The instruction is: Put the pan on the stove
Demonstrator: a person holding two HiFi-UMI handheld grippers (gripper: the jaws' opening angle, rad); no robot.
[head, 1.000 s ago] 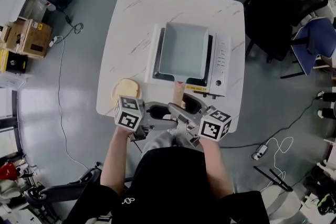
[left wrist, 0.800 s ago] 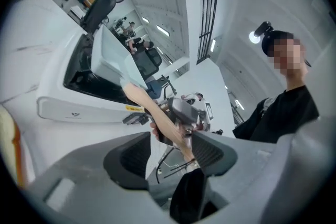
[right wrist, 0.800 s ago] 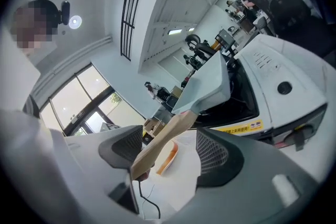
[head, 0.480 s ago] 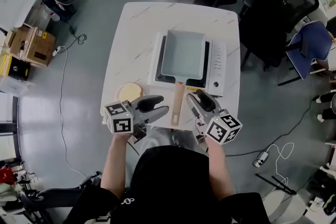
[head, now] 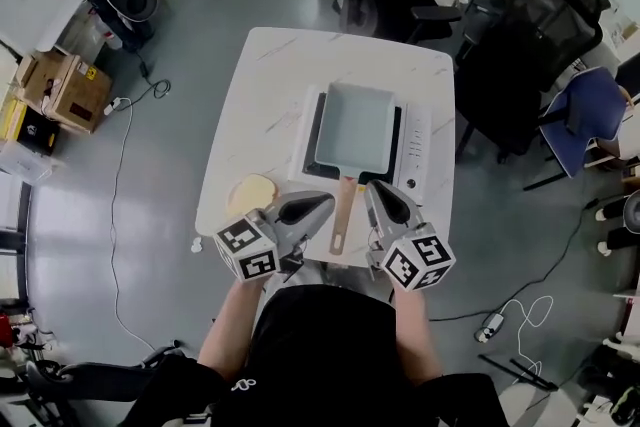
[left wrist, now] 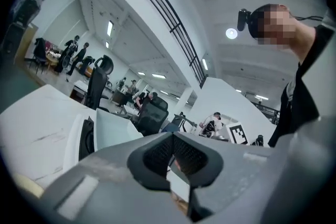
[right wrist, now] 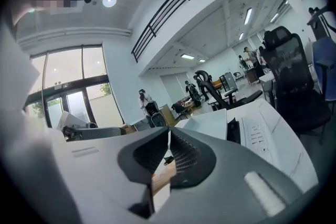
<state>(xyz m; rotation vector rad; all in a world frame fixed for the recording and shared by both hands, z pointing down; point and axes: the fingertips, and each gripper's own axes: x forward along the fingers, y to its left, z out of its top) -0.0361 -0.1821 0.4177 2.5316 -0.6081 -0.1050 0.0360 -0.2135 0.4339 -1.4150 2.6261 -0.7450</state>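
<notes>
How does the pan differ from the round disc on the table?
The pan is square and pale grey-blue with a wooden handle; the disc is round, tan and handleless. The pan sits on the stove; the disc lies directly on the table. The pan is larger than the disc. Both lie flat.

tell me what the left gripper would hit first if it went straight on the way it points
Most likely the pan's wooden handle, just past the tip of the left gripper. Height is unclear in the head view, so it might pass above it.
</notes>
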